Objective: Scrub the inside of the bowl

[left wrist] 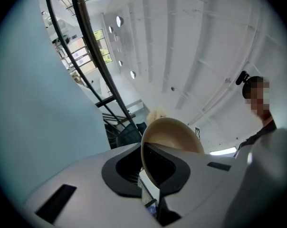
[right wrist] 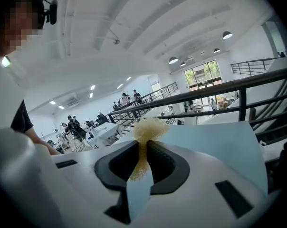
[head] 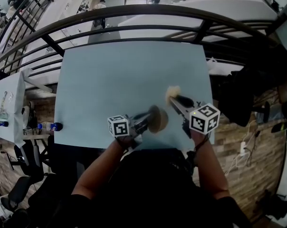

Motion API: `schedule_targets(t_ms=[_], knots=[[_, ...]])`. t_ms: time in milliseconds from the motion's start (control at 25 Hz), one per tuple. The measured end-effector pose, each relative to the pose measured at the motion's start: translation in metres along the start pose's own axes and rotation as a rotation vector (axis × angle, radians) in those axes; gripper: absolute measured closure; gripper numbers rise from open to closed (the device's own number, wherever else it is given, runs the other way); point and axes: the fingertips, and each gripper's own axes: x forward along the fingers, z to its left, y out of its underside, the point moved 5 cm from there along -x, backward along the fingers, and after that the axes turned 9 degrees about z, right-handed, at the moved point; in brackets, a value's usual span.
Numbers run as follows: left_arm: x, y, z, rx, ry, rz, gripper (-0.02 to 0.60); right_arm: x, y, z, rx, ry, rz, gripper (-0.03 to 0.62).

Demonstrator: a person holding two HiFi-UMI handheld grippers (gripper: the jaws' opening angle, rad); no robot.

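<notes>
left gripper (head: 144, 121): pinches bowl (head: 157, 119) rim, keeping inside exposed | right gripper (head: 177, 100): clamps sponge (head: 172, 93), tuft protruding for scrubbing | table (head: 110, 80) beneath

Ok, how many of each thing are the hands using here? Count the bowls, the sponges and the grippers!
bowl: 1
sponge: 1
grippers: 2, the left gripper and the right gripper
Total: 4
</notes>
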Motion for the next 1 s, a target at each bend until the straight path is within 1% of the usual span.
schedule_targets(t_ms=[80, 200, 320, 400, 680, 800, 1000], knots=[[0.002, 0.006, 0.010, -0.004, -0.044, 0.021, 0.577, 0.003, 0.013, -0.009, 0.023, 0.024, 0.011, 0.530], [0.007, 0.013, 0.027, -0.016, -0.130, 0.056, 0.577, 0.008, 0.033, -0.023, 0.057, 0.063, 0.042, 0.530], [0.011, 0.020, 0.045, -0.032, -0.194, 0.087, 0.577, 0.019, 0.058, -0.035, 0.067, 0.116, 0.097, 0.530], [0.013, 0.026, 0.057, -0.043, -0.236, 0.114, 0.577, 0.028, 0.076, -0.041, 0.083, 0.134, 0.133, 0.530], [0.025, 0.052, 0.092, -0.065, -0.446, 0.246, 0.577, 0.046, 0.135, -0.068, 0.173, 0.149, 0.242, 0.530], [0.035, 0.057, 0.101, -0.076, -0.512, 0.284, 0.577, 0.048, 0.150, -0.077, 0.197, 0.154, 0.267, 0.530], [0.050, 0.069, 0.121, -0.058, -0.660, 0.359, 0.577, 0.052, 0.171, -0.090, 0.215, 0.157, 0.307, 0.530]])
